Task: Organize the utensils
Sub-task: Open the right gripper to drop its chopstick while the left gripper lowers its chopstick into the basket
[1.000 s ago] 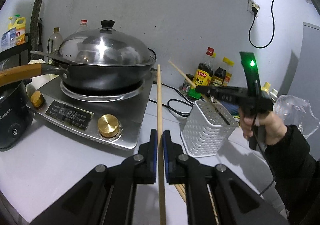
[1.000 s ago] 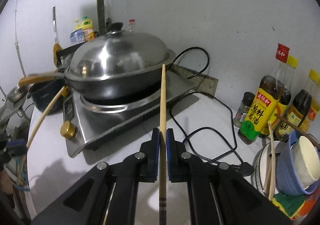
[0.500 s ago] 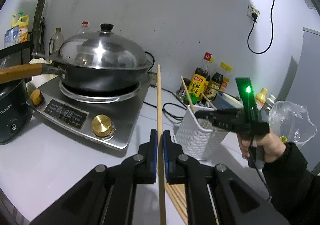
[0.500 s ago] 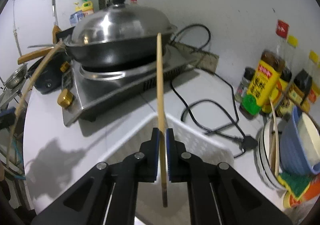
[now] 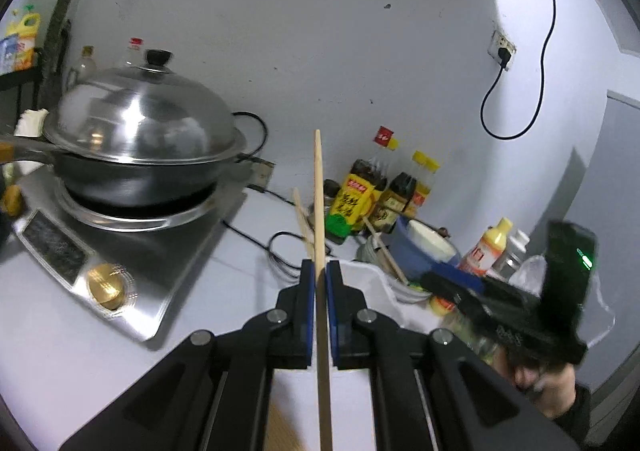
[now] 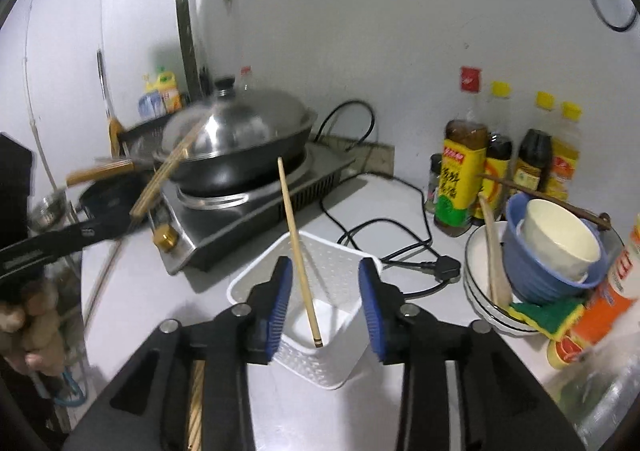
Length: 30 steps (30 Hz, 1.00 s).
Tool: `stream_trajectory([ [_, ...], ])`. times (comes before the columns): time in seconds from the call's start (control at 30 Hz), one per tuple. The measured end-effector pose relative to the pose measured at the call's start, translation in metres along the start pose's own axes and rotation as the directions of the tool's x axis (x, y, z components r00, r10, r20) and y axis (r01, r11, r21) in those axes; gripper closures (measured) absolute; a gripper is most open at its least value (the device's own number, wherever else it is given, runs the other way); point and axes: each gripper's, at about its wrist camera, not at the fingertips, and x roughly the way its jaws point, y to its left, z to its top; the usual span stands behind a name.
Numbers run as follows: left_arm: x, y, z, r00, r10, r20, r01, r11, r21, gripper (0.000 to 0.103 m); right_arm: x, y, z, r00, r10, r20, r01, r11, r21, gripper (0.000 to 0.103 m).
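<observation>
My left gripper (image 5: pixel 319 271) is shut on a long wooden chopstick (image 5: pixel 319 195) that points up and away. My right gripper (image 6: pixel 325 271) is open just above a white perforated utensil holder (image 6: pixel 320 347). A second chopstick (image 6: pixel 297 247) stands tilted inside the holder, free of my fingers. In the left wrist view the holder's rim (image 5: pixel 372 279) shows just beyond my fingers, with that chopstick (image 5: pixel 301 217) sticking out. The right gripper's body (image 5: pixel 500 315) is blurred at the right. More chopsticks (image 6: pixel 195 407) lie on the counter below.
A lidded wok (image 6: pixel 240 143) sits on an induction cooker (image 6: pixel 256 211) at the left. Sauce bottles (image 6: pixel 460 183) line the wall. Stacked bowls (image 6: pixel 552 255) with a wooden spoon stand at the right. A black power cord (image 6: pixel 384 235) lies behind the holder.
My right gripper opened and let its chopstick drop into the white holder. My left gripper moved right, closer to the holder, still holding its chopstick.
</observation>
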Motion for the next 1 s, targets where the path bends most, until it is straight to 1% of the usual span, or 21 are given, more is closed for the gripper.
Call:
stream_trajectory([
  [0.03,0.006,-0.003,0.002,1.0,-0.003,-0.001,0.003,1.0,-0.008,0.098,-0.008,-0.003,-0.001,1.0,-0.004,0.026,0.004,1.0,0.013,0.055],
  [0.07,0.016,-0.007,0.006,1.0,-0.015,-0.002,0.015,1.0,-0.026,0.098,-0.011,-0.006,-0.002,0.999,-0.01,0.038,0.009,1.0,0.021,0.053],
  [0.1,0.023,-0.008,0.008,1.0,-0.018,-0.003,0.018,0.999,-0.037,0.098,-0.015,-0.01,-0.003,0.998,-0.024,0.052,0.023,0.999,0.029,0.048],
  [0.13,0.031,-0.011,0.011,1.0,-0.016,-0.004,0.015,0.999,-0.051,0.098,-0.017,-0.013,-0.004,0.998,-0.037,0.058,0.035,0.999,0.034,0.046],
  [0.17,0.041,-0.013,0.015,1.0,-0.005,-0.003,0.005,0.998,-0.07,0.098,-0.019,-0.018,-0.006,0.996,-0.063,0.067,0.06,0.997,0.045,0.046],
  [0.27,0.06,-0.016,0.021,1.0,0.02,0.014,-0.019,0.993,-0.117,0.098,-0.019,-0.032,-0.01,0.993,-0.095,0.069,0.09,0.993,0.078,0.045],
  [0.33,0.074,-0.016,0.026,0.999,0.039,0.037,-0.032,0.986,-0.163,0.098,-0.019,-0.042,-0.013,0.993,-0.096,0.072,0.087,0.99,0.108,0.045],
  [0.43,0.089,-0.013,0.032,0.997,0.042,0.071,-0.025,0.974,-0.224,0.098,-0.018,-0.051,-0.016,0.993,-0.09,0.077,0.079,0.988,0.129,0.045],
  [0.47,0.096,-0.013,0.033,0.994,0.058,0.089,-0.034,0.969,-0.243,0.098,-0.018,-0.053,-0.018,0.993,-0.09,0.081,0.079,0.988,0.13,0.045],
  [0.57,0.113,-0.015,0.03,0.99,0.097,0.103,-0.064,0.958,-0.28,0.098,-0.02,-0.058,-0.021,0.993,-0.082,0.089,0.07,0.989,0.133,0.045],
  [0.73,0.131,-0.019,0.012,0.979,0.171,0.112,-0.132,0.947,-0.294,0.098,-0.023,-0.064,-0.024,0.992,-0.07,0.106,0.056,0.989,0.134,0.045],
  [0.87,0.134,-0.022,-0.002,0.972,0.21,0.102,-0.175,0.945,-0.277,0.098,-0.022,-0.067,-0.029,0.993,-0.062,0.103,0.047,0.989,0.143,0.045],
  [1.0,0.133,-0.02,-0.013,0.966,0.237,0.107,-0.201,0.94,-0.275,0.098,-0.022,-0.067,-0.029,0.993,-0.058,0.103,0.043,0.989,0.144,0.045],
])
